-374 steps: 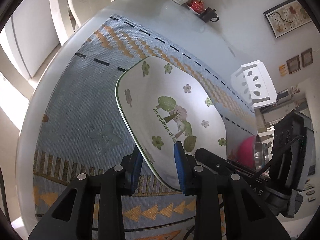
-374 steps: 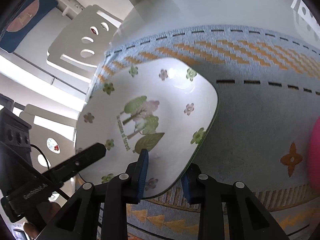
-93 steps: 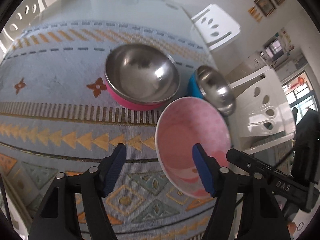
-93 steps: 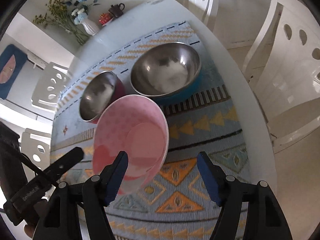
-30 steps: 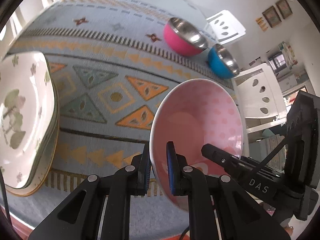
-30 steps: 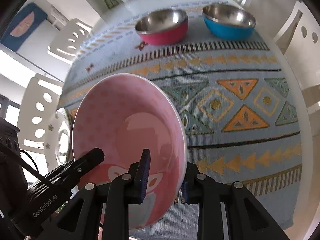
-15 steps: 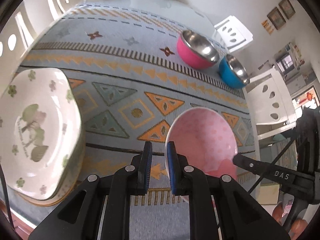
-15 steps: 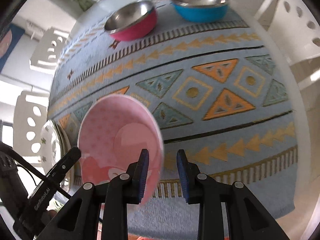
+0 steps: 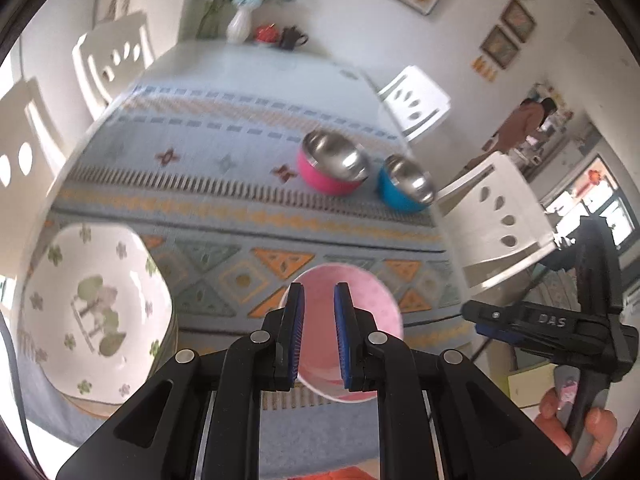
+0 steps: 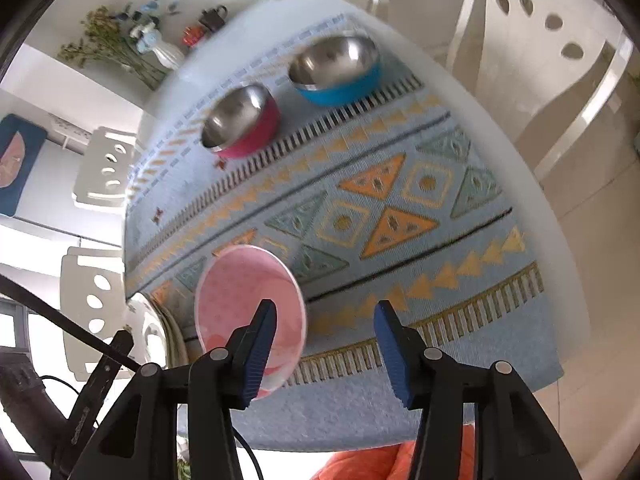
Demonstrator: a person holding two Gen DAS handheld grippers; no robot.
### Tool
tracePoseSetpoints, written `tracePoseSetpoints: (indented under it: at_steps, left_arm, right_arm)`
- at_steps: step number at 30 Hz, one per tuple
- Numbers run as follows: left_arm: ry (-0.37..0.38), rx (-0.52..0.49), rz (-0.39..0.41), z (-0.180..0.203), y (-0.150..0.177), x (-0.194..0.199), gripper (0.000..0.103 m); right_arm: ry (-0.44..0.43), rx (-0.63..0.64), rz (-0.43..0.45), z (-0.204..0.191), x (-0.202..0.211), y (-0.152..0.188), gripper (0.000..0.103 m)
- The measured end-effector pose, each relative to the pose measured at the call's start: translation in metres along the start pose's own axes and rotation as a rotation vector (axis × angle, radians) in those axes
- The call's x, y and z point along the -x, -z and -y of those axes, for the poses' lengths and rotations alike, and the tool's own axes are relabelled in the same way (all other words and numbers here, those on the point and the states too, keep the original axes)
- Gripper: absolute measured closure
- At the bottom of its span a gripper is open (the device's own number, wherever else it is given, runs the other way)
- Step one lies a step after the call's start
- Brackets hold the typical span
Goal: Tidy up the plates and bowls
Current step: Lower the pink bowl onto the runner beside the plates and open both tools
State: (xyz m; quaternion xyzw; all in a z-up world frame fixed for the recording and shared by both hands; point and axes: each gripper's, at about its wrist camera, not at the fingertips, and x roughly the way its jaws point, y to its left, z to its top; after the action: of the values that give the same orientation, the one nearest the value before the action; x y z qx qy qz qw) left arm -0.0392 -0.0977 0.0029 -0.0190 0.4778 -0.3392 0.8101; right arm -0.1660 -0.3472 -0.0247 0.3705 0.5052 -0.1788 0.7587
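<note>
A pink dotted bowl (image 9: 380,320) (image 10: 240,292) rests upright on the patterned cloth near the table's front edge. Just to its left is a stack of white floral plates (image 9: 92,312) (image 10: 154,336). My left gripper (image 9: 319,312) hangs above the bowl, shut with nothing between its pads. My right gripper (image 10: 325,312) is lifted clear to the bowl's right; its jaws are opening and nothing is between them. At the far side of the cloth stand a steel bowl with a pink shell (image 9: 332,168) (image 10: 240,124) and one with a blue shell (image 9: 406,188) (image 10: 336,68).
White chairs (image 9: 492,216) (image 10: 104,168) ring the table. A vase of flowers (image 9: 240,24) and a dark teapot (image 9: 292,36) stand at the far end. A person (image 9: 524,120) stands in a doorway far right. A hand (image 9: 560,420) holds the right gripper's handle.
Both grippers have let go of the pink bowl and risen; it now sits on the cloth beside the plates. The right jaws have spread; the left stay together.
</note>
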Motion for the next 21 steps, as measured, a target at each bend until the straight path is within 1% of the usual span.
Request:
tracePoseSetpoints:
  at_steps: [4,5,9,14,18,21]
  left_arm:
    - [0.025,-0.032,0.03,0.007,-0.008,0.016,0.09]
    - [0.031,-0.033,0.032,0.008,-0.009,0.018,0.088]
    - [0.047,-0.05,0.047,0.008,-0.01,0.029,0.088]
    - [0.037,-0.087,0.058,0.004,-0.013,0.038,0.088]
    - [0.008,-0.103,0.085,0.0,-0.028,0.045,0.087]
    - [0.001,-0.103,0.109,-0.002,-0.045,0.051,0.087]
  right_arm:
    - [-0.014,0.029,0.035,-0.015,0.014,0.004,0.054]
    - [-0.02,0.034,0.04,-0.017,0.018,0.005,0.054]
    - [-0.033,0.039,0.047,-0.025,0.02,0.012,0.053]
    - [-0.036,0.027,0.052,-0.026,0.019,0.019,0.053]
    - [-0.045,0.017,0.069,-0.024,0.021,0.016,0.053]
    - [-0.061,-0.004,0.094,-0.02,0.027,0.006,0.053]
